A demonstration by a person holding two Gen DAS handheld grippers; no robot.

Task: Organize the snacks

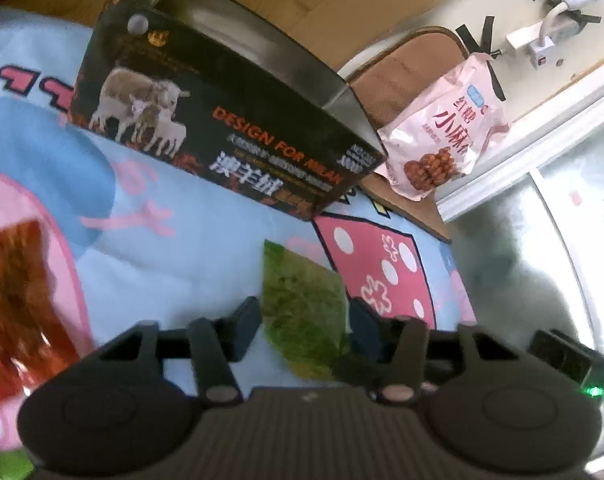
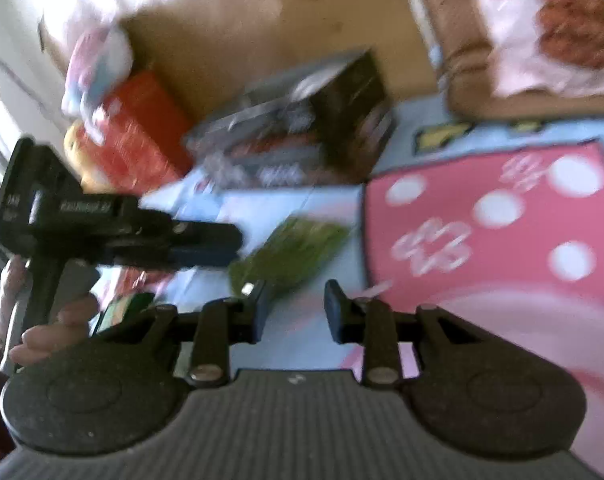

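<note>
So the left hand-held gripper (image 1: 304, 326) has the green snack packet (image 1: 302, 300) sitting right between its two fingers. The pads look like they're at the packet's sides, so I'd say it's gripping the packet, or just about. The packet's long axis runs straight ahead from that gripper, pointing roughly at the black box (image 1: 222, 120), which stands open-topped further out on the cartoon blanket (image 1: 162, 240).

The right hand-held gripper (image 2: 294, 308) is spread open with nothing in it, hanging just behind the same green packet (image 2: 290, 248), so the left one is clearly the nearer one. That view is blurry, though.

There's bare blanket between packet and box, so plenty of room to carry it forward, I think. Past the box's far corner, a pink snack bag (image 1: 446, 132) leans on a brown cushion (image 1: 406, 68), well apart from everything else.
</note>
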